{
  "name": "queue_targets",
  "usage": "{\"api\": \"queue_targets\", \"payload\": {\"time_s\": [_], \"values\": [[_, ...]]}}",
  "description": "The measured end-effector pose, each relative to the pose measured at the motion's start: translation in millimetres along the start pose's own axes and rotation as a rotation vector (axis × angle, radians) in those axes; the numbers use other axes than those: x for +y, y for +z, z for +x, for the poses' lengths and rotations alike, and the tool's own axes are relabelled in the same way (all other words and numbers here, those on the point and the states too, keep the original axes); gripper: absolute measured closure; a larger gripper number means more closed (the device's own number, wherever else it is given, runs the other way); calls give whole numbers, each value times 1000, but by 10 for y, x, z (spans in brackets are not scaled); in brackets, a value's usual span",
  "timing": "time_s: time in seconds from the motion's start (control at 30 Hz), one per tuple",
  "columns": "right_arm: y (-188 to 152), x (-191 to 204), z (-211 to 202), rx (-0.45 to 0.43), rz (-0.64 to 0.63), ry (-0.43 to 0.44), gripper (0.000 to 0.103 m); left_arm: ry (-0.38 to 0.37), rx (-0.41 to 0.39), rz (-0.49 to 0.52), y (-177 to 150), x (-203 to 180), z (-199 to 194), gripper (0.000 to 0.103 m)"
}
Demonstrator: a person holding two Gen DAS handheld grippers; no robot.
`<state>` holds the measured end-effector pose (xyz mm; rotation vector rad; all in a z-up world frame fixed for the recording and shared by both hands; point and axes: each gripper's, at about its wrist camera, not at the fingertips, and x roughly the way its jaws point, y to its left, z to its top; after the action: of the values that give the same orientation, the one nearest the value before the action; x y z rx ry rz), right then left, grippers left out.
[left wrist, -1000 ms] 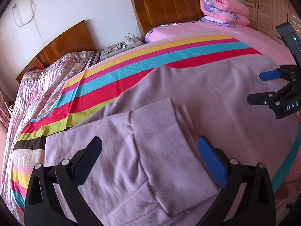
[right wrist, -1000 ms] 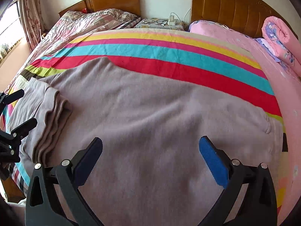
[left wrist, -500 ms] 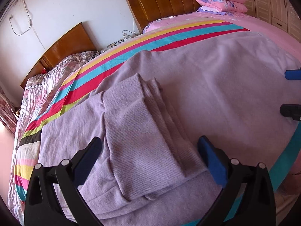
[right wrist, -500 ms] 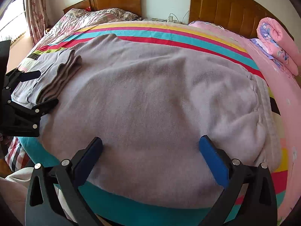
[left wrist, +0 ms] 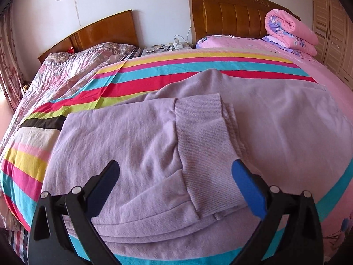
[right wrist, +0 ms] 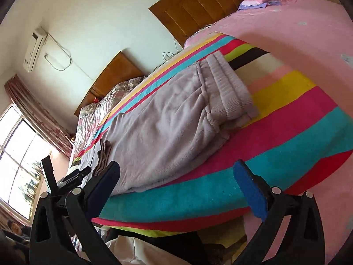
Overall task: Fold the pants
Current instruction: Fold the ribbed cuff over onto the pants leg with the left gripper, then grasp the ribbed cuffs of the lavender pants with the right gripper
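Lilac sweatpants (left wrist: 275, 119) lie flat on the striped blanket (left wrist: 198, 70), the legs folded back so the ribbed cuffs (left wrist: 203, 145) rest on top. My left gripper (left wrist: 175, 176) is open and empty, hovering just above the cuffs. In the right wrist view the pants (right wrist: 167, 121) stretch away, with the ribbed waistband (right wrist: 229, 92) at the far end. My right gripper (right wrist: 176, 176) is open and empty, off the bed's near edge and tilted. The left gripper (right wrist: 72, 176) shows at the lower left near the cuffs (right wrist: 103, 156).
A rolled pink quilt (left wrist: 291, 31) lies near the wooden headboard (left wrist: 231, 15). A second bed with a patterned cover (left wrist: 72, 70) is at the left, with a nightstand (left wrist: 165, 47) between. A window (right wrist: 15, 154) and curtain are at the left.
My right gripper has pulled back off the bed's edge and tilted, now facing the waistband end. My left gripper has drawn back and turned slightly over the folded cuffs. Both stay open.
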<state>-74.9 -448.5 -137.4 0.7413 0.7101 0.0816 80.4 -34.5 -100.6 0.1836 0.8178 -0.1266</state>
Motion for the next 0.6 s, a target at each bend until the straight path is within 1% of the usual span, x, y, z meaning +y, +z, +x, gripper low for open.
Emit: {"api": "queue_targets", "payload": {"time_s": [0.03,0.13,0.23,0.33,0.4,0.5,0.57,0.6], "values": [[41,-11,64,10,12,-3,4,9,3,-5,-9,34,17,1],[163,-8,198,31,35,-56,4,11,14,-7,-26,93,80,1],[277,-16,334,39,41,-119,4,11,9,10,-52,87,118,1],[338,19,421,61,40,-141,4,-2,3,9,-67,103,151,1],[301,68,458,118,59,-98,5,-20,1,0,-87,121,160,1],[206,116,453,176,104,-36,9,-52,2,-19,-98,163,183,1],[211,105,445,166,134,-28,9,-72,4,-28,-111,209,201,1],[245,87,449,144,147,-37,9,-83,4,-33,-113,223,213,1]]}}
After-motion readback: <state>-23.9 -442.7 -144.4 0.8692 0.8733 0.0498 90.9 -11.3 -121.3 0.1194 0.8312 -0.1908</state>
